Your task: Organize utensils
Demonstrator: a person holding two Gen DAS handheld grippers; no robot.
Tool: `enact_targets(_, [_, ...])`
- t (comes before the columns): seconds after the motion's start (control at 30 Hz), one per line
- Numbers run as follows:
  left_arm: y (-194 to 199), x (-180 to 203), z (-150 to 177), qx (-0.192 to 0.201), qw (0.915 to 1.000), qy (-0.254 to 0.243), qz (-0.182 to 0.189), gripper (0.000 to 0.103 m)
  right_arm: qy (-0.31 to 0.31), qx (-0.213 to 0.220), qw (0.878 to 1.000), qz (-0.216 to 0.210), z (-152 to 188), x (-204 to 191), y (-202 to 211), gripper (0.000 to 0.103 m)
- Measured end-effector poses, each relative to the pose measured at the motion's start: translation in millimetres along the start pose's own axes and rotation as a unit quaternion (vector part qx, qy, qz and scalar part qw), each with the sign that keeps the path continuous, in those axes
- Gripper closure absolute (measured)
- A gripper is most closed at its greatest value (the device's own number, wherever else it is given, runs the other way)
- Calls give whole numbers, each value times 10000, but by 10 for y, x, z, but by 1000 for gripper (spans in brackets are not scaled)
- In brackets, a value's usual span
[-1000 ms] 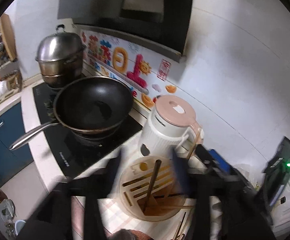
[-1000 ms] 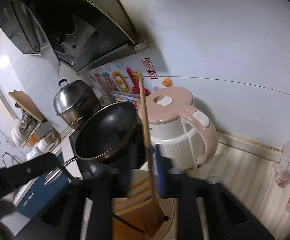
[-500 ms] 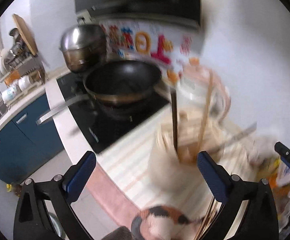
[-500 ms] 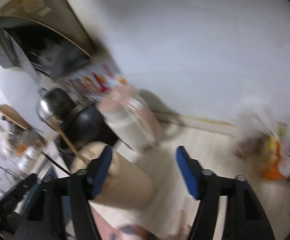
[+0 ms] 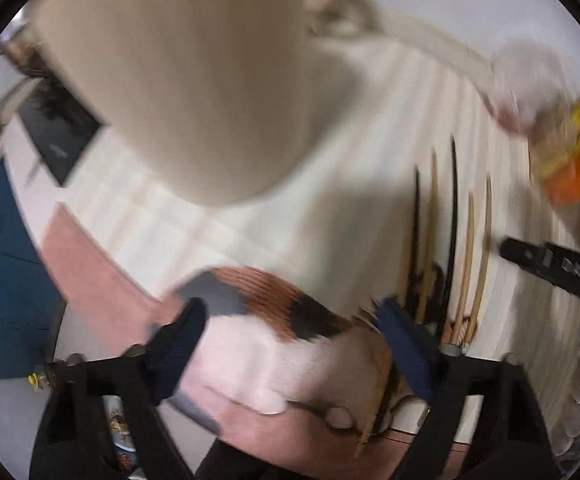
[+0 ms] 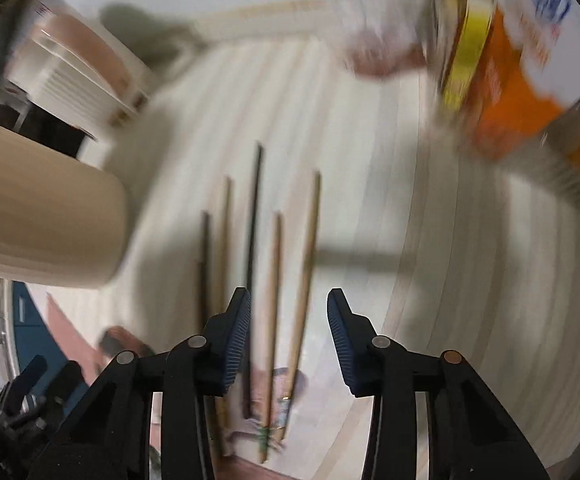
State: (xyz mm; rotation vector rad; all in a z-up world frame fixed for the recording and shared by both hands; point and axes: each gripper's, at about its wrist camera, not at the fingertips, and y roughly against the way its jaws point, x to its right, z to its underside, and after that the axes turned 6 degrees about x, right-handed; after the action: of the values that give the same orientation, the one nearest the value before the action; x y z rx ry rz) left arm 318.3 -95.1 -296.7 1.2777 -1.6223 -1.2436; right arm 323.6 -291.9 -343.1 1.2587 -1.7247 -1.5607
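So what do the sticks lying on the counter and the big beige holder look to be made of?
The four tan chopsticks look like bare wood or bamboo: matte, pale brown. The black chopstick is dark and smooth, perhaps lacquered or plastic; blur leaves it open. The beige holder looks like matte plastic or ceramic, plain and even.

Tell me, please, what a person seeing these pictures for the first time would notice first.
Probably the row of five long thin chopsticks, wooden and dark, lying side by side on the pale striped counter, directly ahead of the open right gripper. To their left stands the big beige cylindrical utensil holder; to their upper right a blurred orange and yellow package.
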Motion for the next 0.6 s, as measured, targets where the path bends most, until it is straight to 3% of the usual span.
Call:
enact_targets(0.07, [-146,128,22,-189,9997,-82,134,26,16,-137,9998,153,30,-2,-181,65])
enact_targets(0.13, [-229,218,20,-268,9994,-150,172,27,38,-358,9988,317,69,-7,-331,76])
enact_targets(0.17, [-258,257,13,-296,9992,-193,195,27,181,-230,9986,431,77,-38,-313,80])
enact_targets(0.2, [-291,317,7,-316,9989,-239,236,27,374,-246,9973,579,91,-81,-331,93])
enact_targets(0.3, [-365,467,-18,-357,9980,-424,293,27,499,-223,9954,788,142,-22,-330,96])
enact_targets(0.4, [-467,615,-41,-364,9966,-677,303,58,466,-257,9943,927,202,171,-281,96])
enact_targets(0.5, [-465,657,-88,-298,9964,-705,365,100,376,-315,9942,952,262,393,-230,96])
enact_targets(0.6, [-433,619,-98,-252,9967,-700,309,102,314,-329,9946,928,305,527,-197,96])
